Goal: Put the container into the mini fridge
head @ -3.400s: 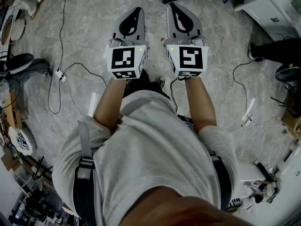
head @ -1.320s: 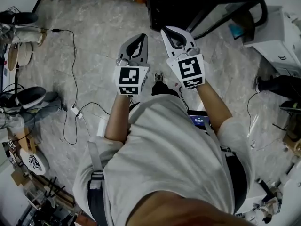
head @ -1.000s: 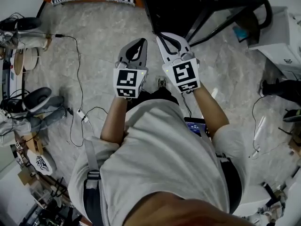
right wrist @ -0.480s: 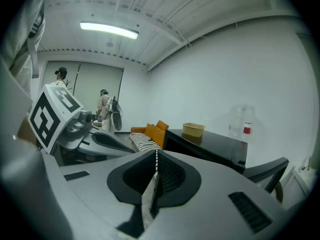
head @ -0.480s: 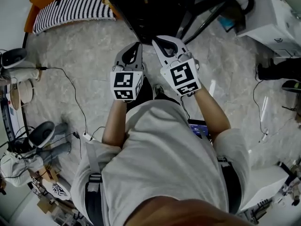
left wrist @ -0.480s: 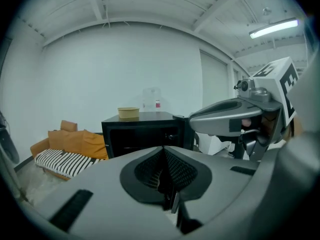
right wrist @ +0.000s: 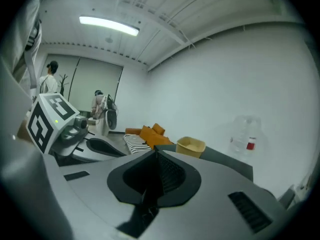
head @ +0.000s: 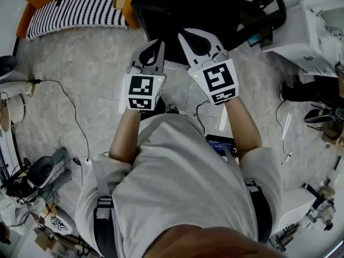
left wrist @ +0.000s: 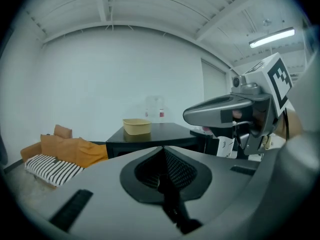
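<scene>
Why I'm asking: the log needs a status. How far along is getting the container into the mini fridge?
Done: nothing yet; the yellow container sits untouched on the black cabinet. In hand: nothing; the left gripper and right gripper are both shut and empty, pointed toward that cabinet. Left: close in, grasp the container and get it into the fridge, which I can't pick out for sure here.

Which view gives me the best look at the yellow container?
Left gripper view: the yellow container stands whole, near centre, on the black table. The right gripper view shows it whole too, off-centre; the head view cuts it at the top edge.
</scene>
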`<state>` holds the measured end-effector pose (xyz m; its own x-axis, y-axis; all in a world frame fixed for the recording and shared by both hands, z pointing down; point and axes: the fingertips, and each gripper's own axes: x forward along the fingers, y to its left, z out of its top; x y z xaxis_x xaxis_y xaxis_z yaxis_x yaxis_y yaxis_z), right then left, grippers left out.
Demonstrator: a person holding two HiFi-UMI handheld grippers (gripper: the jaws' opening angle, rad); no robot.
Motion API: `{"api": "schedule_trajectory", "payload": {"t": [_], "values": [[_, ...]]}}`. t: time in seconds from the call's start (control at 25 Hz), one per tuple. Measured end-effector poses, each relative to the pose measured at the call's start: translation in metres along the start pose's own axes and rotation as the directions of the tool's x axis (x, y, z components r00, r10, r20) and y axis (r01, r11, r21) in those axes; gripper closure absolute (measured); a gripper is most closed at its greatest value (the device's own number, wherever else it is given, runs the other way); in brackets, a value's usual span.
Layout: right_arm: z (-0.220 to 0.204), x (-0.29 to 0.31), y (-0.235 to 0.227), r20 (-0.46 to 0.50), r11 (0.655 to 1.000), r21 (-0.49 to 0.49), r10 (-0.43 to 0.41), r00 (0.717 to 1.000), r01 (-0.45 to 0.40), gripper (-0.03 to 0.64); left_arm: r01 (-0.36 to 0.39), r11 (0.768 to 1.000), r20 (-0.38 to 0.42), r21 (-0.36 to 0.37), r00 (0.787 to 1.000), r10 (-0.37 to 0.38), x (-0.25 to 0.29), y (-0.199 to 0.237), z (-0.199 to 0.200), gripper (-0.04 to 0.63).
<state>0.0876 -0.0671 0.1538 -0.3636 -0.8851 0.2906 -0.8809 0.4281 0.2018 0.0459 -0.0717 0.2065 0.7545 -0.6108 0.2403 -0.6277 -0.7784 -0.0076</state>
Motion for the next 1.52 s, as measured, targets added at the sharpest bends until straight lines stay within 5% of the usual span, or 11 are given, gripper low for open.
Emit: {"api": "schedule_trajectory", "payload": {"t": [0.44, 0.88, 1.08, 1.32, 1.52], "values": [[0.009, 0.060, -0.025, -0.230, 0.950, -0.306, -0.010, 0.973, -0.063, 0.577, 0.065, 0.995, 0.023, -0.082, 0.998, -0.063, 0.045, 0.041, 0.001, 0.583], [0.006, 0.109, -0.091, -0.374, 0.819, -0.573, -0.219, 0.902, -0.039, 0.574, 0.258, 0.965, -0.001, -0.042, 0.966, -0.258, 0.105, 0.049, 0.020, 0.583], [0.004, 0.123, -0.123, -0.452, 0.798, -0.594, -0.229, 0.862, -0.099, 0.499, 0.320, 0.947, 0.008, -0.039, 0.948, -0.319, 0.126, 0.052, 0.037, 0.583], [-0.050, 0.143, -0.145, -0.528, 0.786, -0.595, -0.225, 0.819, -0.168, 0.499, 0.347, 0.935, 0.023, -0.079, 0.938, -0.346, 0.158, 0.044, -0.004, 0.583], [-0.016, 0.140, -0.111, -0.577, 0.760, -0.594, -0.175, 0.798, -0.263, 0.499, 0.319, 0.944, 0.064, -0.082, 0.947, -0.315, 0.110, 0.060, 0.016, 0.583]]}}
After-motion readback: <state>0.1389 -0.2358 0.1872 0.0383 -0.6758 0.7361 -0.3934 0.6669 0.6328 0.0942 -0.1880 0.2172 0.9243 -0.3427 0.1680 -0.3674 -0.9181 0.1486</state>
